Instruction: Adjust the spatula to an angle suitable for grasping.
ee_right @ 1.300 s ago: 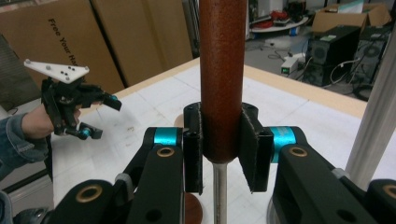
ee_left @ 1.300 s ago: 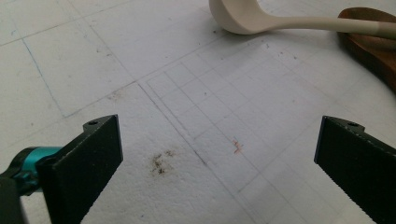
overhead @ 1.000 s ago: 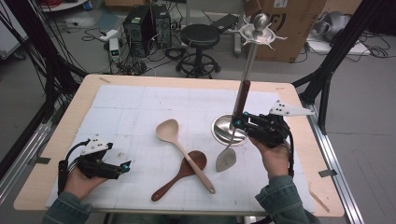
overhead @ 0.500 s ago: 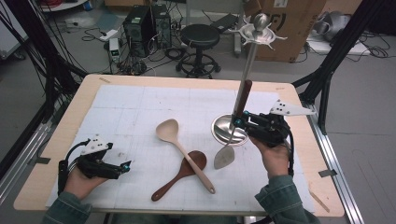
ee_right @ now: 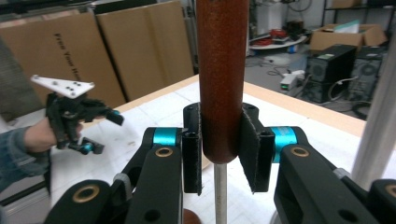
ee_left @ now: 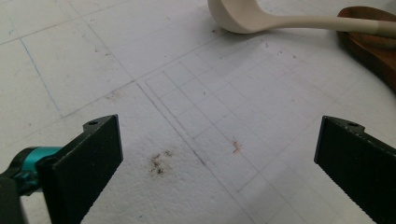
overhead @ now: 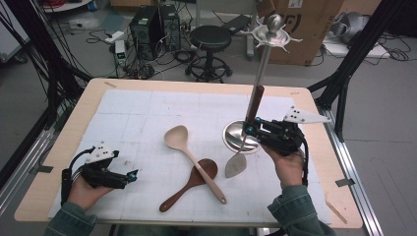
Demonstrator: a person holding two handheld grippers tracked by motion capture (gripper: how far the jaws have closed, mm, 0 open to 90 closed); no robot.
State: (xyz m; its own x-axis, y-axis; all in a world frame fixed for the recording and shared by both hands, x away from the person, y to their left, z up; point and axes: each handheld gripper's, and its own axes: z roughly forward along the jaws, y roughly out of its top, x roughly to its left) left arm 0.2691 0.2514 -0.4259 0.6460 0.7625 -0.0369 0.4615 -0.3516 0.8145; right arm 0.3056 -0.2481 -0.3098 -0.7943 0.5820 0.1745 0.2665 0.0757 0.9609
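Observation:
My right gripper [overhead: 250,129] is shut on the dark brown wooden handle [overhead: 255,102] of a metal spatula, which stands nearly upright. Its blade [overhead: 236,165] hangs low over the white mat, just in front of the stand's round base [overhead: 231,139]. In the right gripper view the pads [ee_right: 191,149] press both sides of the handle [ee_right: 222,70], with the thin metal shaft [ee_right: 220,191] running down below. The steel utensil stand's pole [overhead: 264,64] rises right behind the handle to a ring of hooks [overhead: 273,34]. At the table's front left, my left gripper [overhead: 132,176] rests open on the mat with nothing between its jaws [ee_left: 219,158].
A pale wooden spoon [overhead: 194,157] lies across a dark wooden spoon [overhead: 189,184] in the middle of the mat; the pale bowl [ee_left: 233,16] lies ahead of the left jaws. Cardboard boxes, a stool [overhead: 210,37] and computer cases stand beyond the far edge.

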